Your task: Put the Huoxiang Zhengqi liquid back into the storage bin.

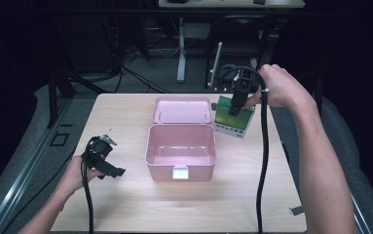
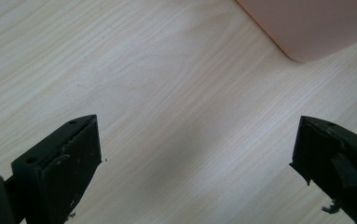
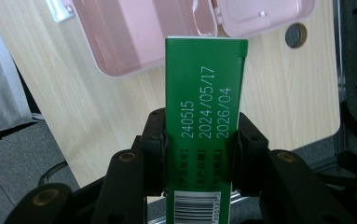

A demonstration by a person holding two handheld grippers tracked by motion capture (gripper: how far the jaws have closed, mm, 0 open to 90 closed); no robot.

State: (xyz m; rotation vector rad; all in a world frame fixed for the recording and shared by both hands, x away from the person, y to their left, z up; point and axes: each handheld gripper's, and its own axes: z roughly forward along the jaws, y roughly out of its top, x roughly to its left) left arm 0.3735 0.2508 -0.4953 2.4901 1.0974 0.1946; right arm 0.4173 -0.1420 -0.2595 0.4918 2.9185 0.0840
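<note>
Here the right gripper (image 3: 199, 140) has its jaws clamped on the green box's (image 3: 204, 112) narrow sides, lifted beside the pink case (image 1: 180, 151).

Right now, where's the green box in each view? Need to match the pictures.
High view: green box at upper right, clamped by the right tool, just right of the pink case's open lid.
Left gripper view: not in it.
Right gripper view: green box at centre, between the jaws.
Shared landmark: the pink case.
</note>
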